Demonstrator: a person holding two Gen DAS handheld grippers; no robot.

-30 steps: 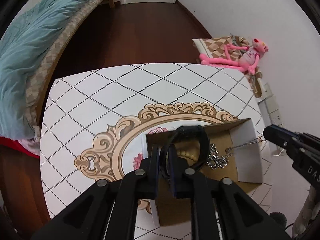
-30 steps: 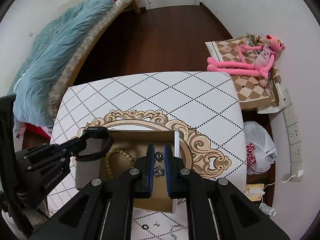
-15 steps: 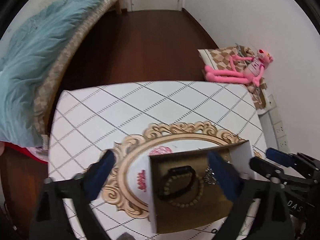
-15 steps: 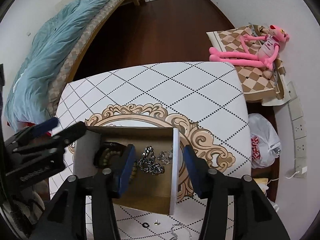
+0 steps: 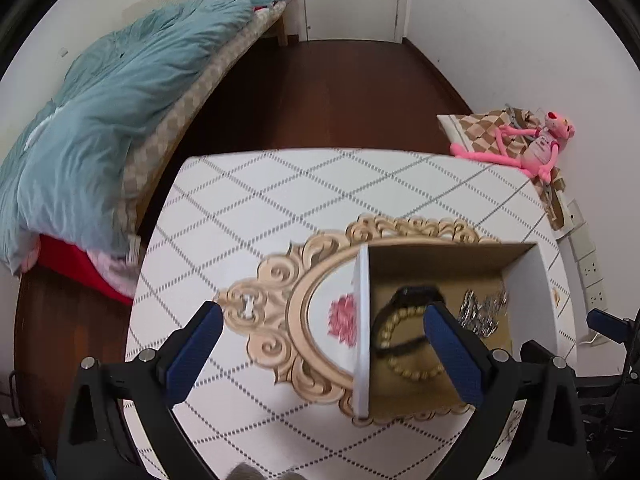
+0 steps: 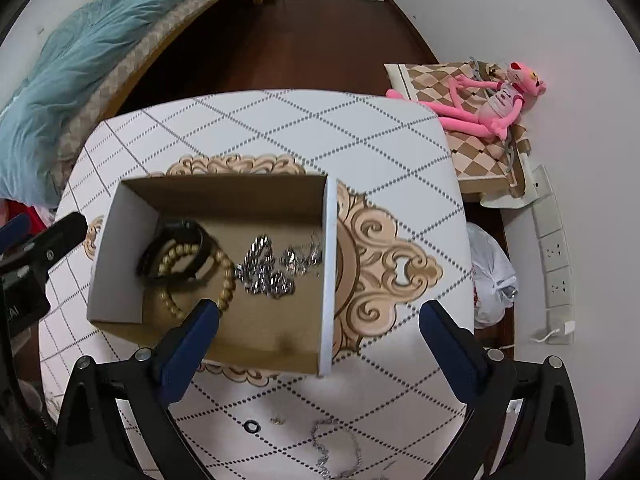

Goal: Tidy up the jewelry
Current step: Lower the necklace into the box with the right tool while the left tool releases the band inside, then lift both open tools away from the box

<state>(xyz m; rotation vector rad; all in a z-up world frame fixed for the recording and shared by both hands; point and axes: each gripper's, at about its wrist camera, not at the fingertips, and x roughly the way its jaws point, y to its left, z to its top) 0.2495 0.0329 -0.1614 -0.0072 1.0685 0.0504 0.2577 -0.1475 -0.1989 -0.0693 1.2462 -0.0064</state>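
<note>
Cardboard box (image 6: 224, 196) holding bracelets (image 6: 188, 264) and chains (image 6: 268, 268), left tongs (image 5: 320, 344) spread empty, right tongs (image 6: 316, 336) opening, empty

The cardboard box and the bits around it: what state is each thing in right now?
Cardboard box: open-topped, upright on the table.
Black band: inside the box, lying over the bead bracelet.
Bead bracelet: inside the box.
Silver chain: heaped inside the box.
Small black ring: loose on the table, outside the box.
Left gripper: open, empty.
Right gripper: jaws opening, nothing held.
</note>
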